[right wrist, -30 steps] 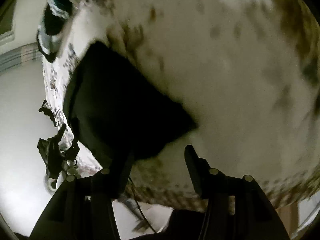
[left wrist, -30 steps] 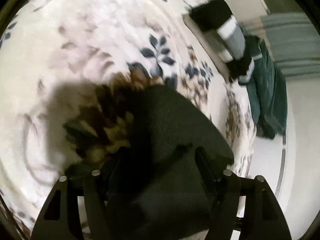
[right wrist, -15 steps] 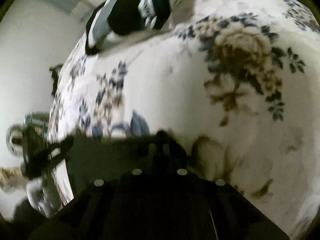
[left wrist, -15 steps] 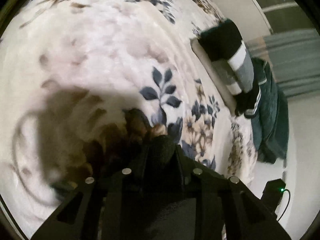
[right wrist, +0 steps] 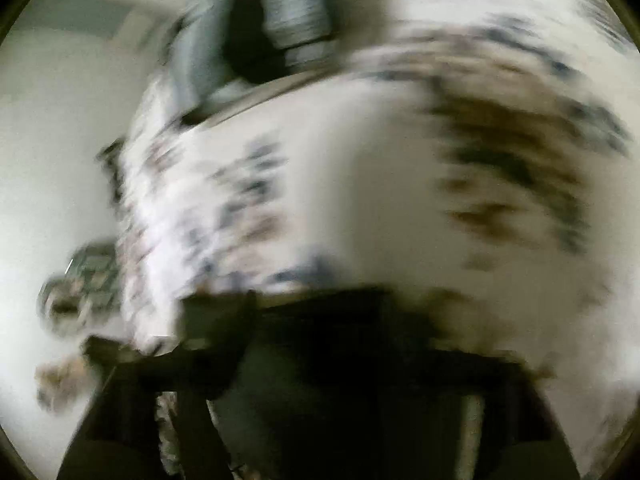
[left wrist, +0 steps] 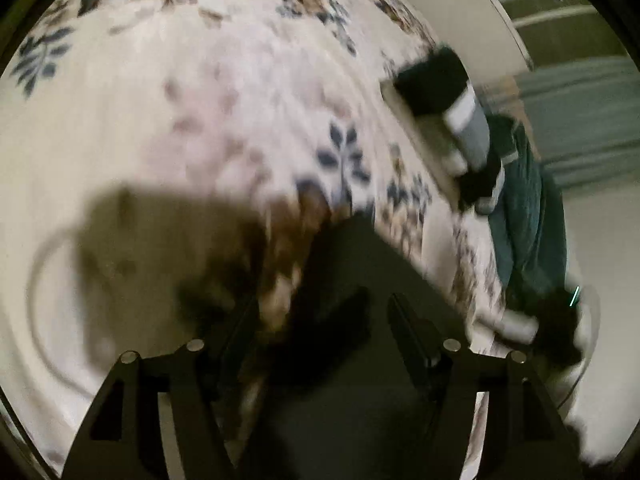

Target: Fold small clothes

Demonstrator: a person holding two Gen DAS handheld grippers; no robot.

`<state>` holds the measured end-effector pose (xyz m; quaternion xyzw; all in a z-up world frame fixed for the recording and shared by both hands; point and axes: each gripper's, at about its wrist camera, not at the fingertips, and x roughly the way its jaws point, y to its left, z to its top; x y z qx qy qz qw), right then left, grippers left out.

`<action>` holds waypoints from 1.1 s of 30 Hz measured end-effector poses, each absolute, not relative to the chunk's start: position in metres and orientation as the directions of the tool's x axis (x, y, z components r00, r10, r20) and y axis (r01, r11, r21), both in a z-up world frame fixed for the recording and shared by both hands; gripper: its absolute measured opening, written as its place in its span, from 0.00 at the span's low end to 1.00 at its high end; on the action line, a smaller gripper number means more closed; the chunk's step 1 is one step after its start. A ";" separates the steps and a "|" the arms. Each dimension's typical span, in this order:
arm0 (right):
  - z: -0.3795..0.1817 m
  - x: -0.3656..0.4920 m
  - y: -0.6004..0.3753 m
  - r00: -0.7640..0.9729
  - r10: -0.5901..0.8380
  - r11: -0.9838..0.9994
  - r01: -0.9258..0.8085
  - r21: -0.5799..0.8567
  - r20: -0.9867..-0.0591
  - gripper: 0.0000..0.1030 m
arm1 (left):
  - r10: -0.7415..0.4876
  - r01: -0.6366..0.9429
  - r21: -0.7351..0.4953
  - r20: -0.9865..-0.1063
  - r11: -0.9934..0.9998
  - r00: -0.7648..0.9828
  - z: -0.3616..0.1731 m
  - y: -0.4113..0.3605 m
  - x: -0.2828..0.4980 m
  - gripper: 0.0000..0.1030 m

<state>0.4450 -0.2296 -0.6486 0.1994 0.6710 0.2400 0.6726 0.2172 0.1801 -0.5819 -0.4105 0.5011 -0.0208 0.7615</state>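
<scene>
Black cloth, a small dark garment (left wrist: 352,264), lay on the floral bedspread (left wrist: 200,120) close under the left gripper (left wrist: 320,312), near the bedspread's right edge as the left wrist view showed it. The left gripper's jaws were opening, both fingers spread apart with the garment lying in the gap between them; the blur hid whether either pad touched it, but nothing looked pinched. A broad shadow (left wrist: 160,240) fell on the bedspread just left of the garment. Farther along that same right edge, well beyond the garment, sat a folded stack of clothes (left wrist: 452,112) banded in black, white and grey, and beside it a teal fabric (left wrist: 528,220) hung over the edge toward the pale floor (left wrist: 600,240). The right wrist view was heavily smeared by motion. There the right gripper (right wrist: 320,320) showed only as dark shapes at the bottom of the picture; its jaws were opening, and a dark mass that seemed to be the same garment (right wrist: 320,360) lay between and under them, though a grip could not be told from the blur. Beyond it stretched the bedspread (right wrist: 360,180) with its brown and blue flowers, and at the far edge the striped stack (right wrist: 280,32) appeared again.
</scene>
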 end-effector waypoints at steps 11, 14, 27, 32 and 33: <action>-0.709 0.436 0.029 -0.421 0.426 0.654 -0.468 0.594 -0.801 0.05 | -0.379 -0.354 -0.576 -0.785 0.736 0.489 -0.601 0.138 0.214 0.18; -0.714 0.455 0.029 -0.343 0.424 0.719 -0.435 0.542 -0.838 0.03 | -0.402 -0.364 -0.611 -0.763 0.703 0.506 -0.603 0.145 0.203 0.17; -0.640 0.467 -0.164 -0.152 0.510 0.829 -0.175 0.531 -0.847 0.72 | -0.452 -0.354 -0.633 -0.756 0.688 0.473 -0.596 0.171 0.257 0.51; -0.647 0.432 -0.285 -0.101 0.467 0.882 -0.019 0.471 -0.879 0.72 | -0.471 -0.342 -0.625 -0.767 0.702 0.436 -0.613 0.168 0.296 0.50; -0.656 0.422 -0.294 -0.105 0.464 0.881 -0.045 0.470 -0.880 0.72 | -0.460 -0.335 -0.623 -0.765 0.707 0.451 -0.611 0.168 0.297 0.48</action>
